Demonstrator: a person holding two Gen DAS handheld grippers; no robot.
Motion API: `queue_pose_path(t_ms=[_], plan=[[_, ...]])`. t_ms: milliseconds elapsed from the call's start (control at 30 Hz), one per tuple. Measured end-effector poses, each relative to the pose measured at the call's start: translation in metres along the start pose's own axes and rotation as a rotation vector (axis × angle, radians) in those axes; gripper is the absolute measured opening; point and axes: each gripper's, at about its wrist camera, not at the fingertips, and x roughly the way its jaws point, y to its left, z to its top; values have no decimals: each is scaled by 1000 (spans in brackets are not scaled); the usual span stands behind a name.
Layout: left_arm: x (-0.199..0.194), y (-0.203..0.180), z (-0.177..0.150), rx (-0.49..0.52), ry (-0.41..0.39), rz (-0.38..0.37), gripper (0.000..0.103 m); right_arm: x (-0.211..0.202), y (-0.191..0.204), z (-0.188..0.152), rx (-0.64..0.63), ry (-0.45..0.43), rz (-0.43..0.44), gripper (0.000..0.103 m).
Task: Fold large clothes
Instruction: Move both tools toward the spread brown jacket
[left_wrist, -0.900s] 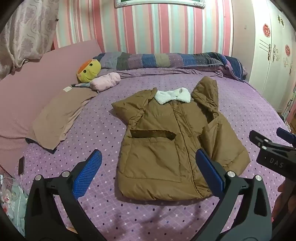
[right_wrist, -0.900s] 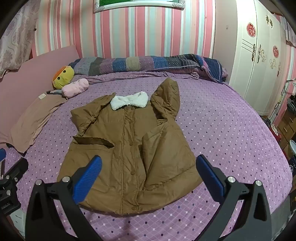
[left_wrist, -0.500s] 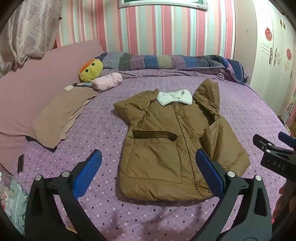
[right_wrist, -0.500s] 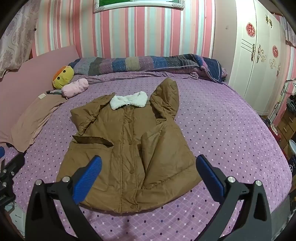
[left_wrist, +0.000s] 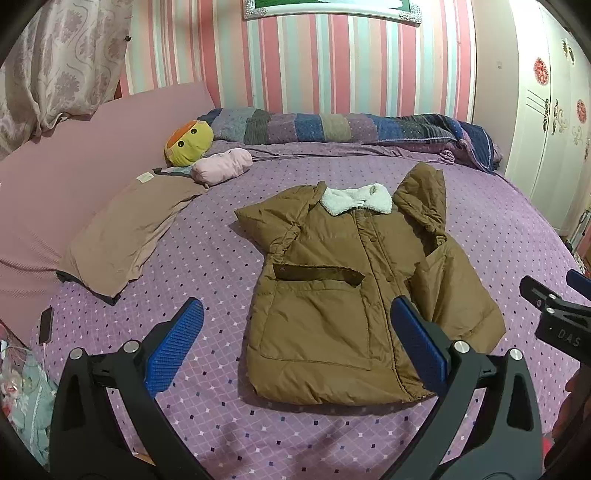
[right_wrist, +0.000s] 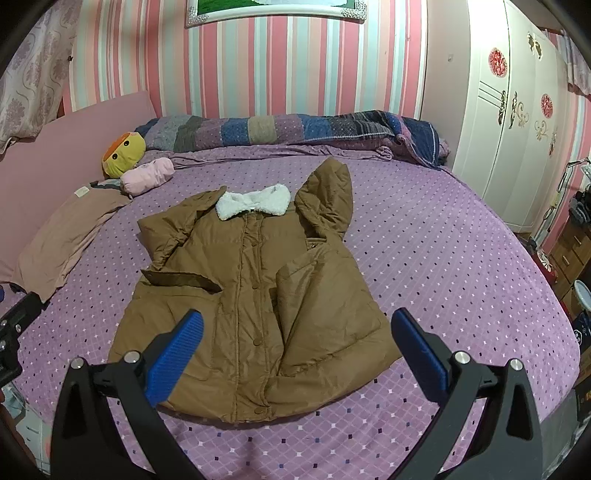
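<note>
A brown padded coat (left_wrist: 343, 288) with a white fleece collar (left_wrist: 356, 199) lies flat on the purple bed (left_wrist: 207, 266), front up, both sleeves folded in over the body. It also shows in the right wrist view (right_wrist: 251, 310), with its collar (right_wrist: 253, 206). My left gripper (left_wrist: 295, 347) is open and empty, above the coat's hem. My right gripper (right_wrist: 295, 347) is open and empty, above the hem too. The right gripper shows at the right edge of the left wrist view (left_wrist: 554, 314).
A tan pillow (left_wrist: 122, 229), a yellow plush toy (left_wrist: 188, 142) and a pink plush (left_wrist: 221, 170) lie at the bed's left. A striped rolled quilt (left_wrist: 351, 127) lies along the head. A white wardrobe (right_wrist: 517, 122) stands at right. A phone (left_wrist: 46, 325) lies near the left edge.
Both grippers have drifted slightly; the coat looks a little lower in the left wrist view. The coat itself has not moved and both grippers stay open.
</note>
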Motion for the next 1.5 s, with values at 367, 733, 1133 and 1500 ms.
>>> queue_pose_path(t_ms=[367,733,1133,1500], plan=[[5,6,-2,-21,34,21,100,3,-3,-2,2,7,11,102],[3,13,-2,-33,45,44,100,4,2,0,-26,-1,34,101],[1,20,-3,-53,45,39,100,4,11,-1,-50,10,51,102],[3,20,-5,-54,48,34,100,5,6,-3,-25,8,47,101]])
